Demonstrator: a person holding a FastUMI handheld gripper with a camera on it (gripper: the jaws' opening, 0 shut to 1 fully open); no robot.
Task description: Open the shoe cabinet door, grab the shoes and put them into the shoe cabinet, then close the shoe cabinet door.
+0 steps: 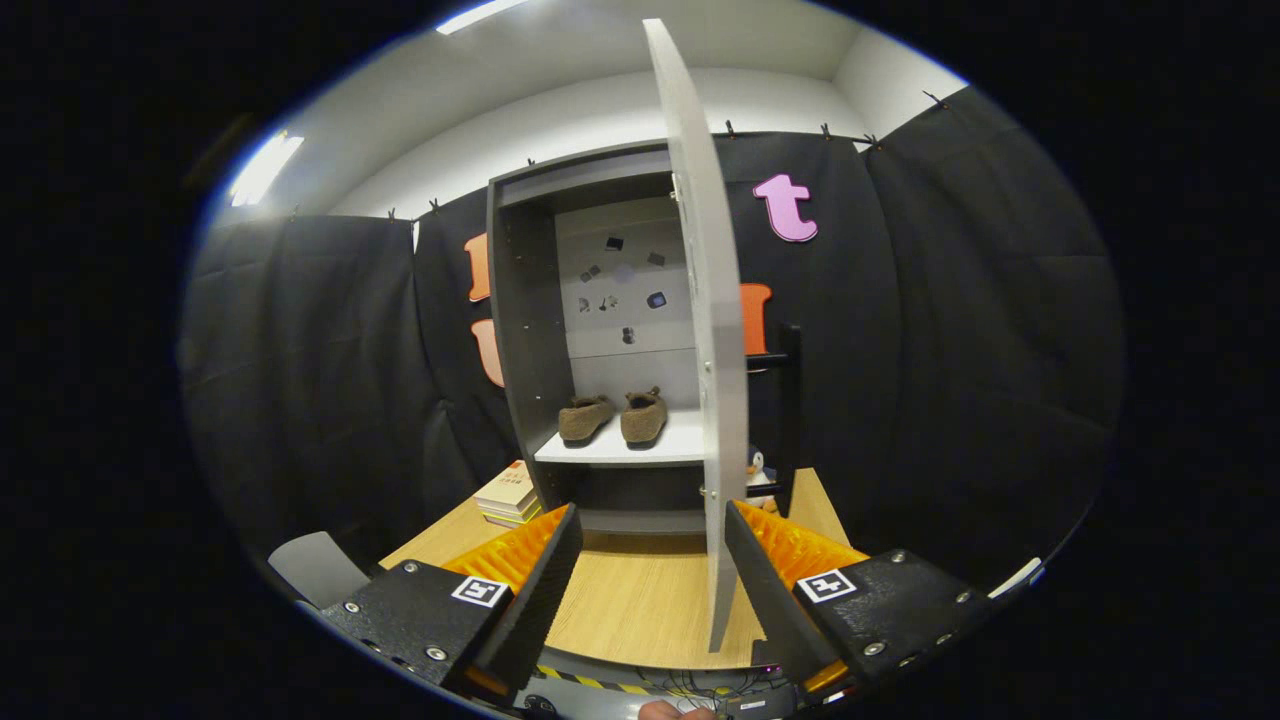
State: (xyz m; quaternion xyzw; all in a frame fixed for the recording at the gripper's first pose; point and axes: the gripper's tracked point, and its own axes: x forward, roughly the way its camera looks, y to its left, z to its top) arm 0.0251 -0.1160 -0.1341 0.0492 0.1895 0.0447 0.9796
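on cabinet [520, 330] shelf sit two fuzzy brown shoes [612, 416], side by side. flat pale door [705, 300] swung open, edge-on btwn fingers of gripper [652, 525], spread wide, holding nothing. wood-grain table [640, 600] below.

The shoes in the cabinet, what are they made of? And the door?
The shoes look like soft brown felt or fleece, fuzzy and matte. The cabinet door seems to be smooth, pale, painted or laminated board, thin and flat-edged. The gripper is open, the door's edge between its fingers.
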